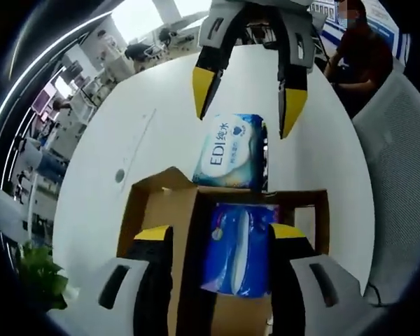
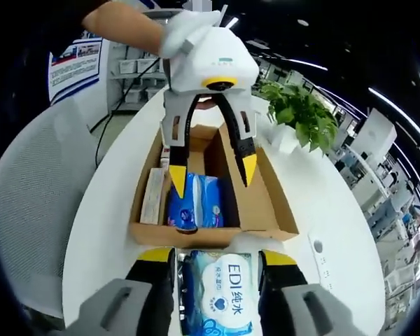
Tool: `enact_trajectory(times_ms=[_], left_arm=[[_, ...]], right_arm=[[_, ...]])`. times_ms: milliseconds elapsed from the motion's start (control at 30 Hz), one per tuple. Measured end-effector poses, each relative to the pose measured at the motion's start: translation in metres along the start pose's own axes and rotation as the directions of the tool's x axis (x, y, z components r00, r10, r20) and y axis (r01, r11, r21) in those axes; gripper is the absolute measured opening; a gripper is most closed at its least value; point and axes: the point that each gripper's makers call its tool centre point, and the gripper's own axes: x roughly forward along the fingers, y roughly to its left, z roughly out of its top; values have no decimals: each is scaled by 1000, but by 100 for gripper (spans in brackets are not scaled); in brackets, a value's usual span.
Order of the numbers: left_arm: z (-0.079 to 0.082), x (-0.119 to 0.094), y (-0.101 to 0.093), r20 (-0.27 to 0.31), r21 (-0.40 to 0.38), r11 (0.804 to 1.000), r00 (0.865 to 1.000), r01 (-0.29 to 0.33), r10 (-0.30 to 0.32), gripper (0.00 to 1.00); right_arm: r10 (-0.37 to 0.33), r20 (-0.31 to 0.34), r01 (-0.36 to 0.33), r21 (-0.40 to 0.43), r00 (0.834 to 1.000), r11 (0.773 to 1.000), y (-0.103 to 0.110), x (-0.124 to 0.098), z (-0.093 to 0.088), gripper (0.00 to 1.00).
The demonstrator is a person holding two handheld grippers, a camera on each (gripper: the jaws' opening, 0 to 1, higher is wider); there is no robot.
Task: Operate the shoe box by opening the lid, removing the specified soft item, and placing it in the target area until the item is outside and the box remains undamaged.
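An open cardboard shoe box (image 2: 266,203) stands on the white round table (image 2: 336,210). Inside it lies a blue soft tissue pack (image 2: 194,203). My left gripper (image 2: 213,173) hangs open over that blue pack (image 1: 238,248), one jaw to each side of it. A second pack, white and blue and printed "EDI" (image 1: 231,150), lies on the table just outside the box (image 1: 154,203). My right gripper (image 1: 246,98) stands open around the far end of the EDI pack (image 2: 220,287), with small gaps at both sides. In its own view the left gripper (image 1: 220,233) straddles the blue pack.
A flat pale carton (image 2: 152,192) lies along the box's left side. A potted plant (image 2: 301,112) stands on the table behind the box. A grey mesh chair (image 1: 399,140) sits at the table's edge, and a seated person (image 1: 364,49) is beyond it. A gloved hand (image 2: 182,31) holds the left gripper.
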Motion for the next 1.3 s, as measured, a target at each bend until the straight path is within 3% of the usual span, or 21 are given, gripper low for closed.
enact_trajectory(times_ms=[533,733,1033,1300], left_arm=[[-45,5,3,0,-68,997,1000,-22,22,39],[-53,9,4,11,-84,996,1000,-20,21,32],[-64,16,4,23,-108,994,999,-19,22,25],[-69,21,6,30,-113,993,999,-28,32,20]], right_arm=[[20,-17,-21,-56,1000,998,6,49,21,30],[6,-46,-9,-72,999,997,4,65,22,23],[13,-99,-20,-76,995,997,6,91,26,21],[16,-179,-33,-95,984,995,8,108,14,15]])
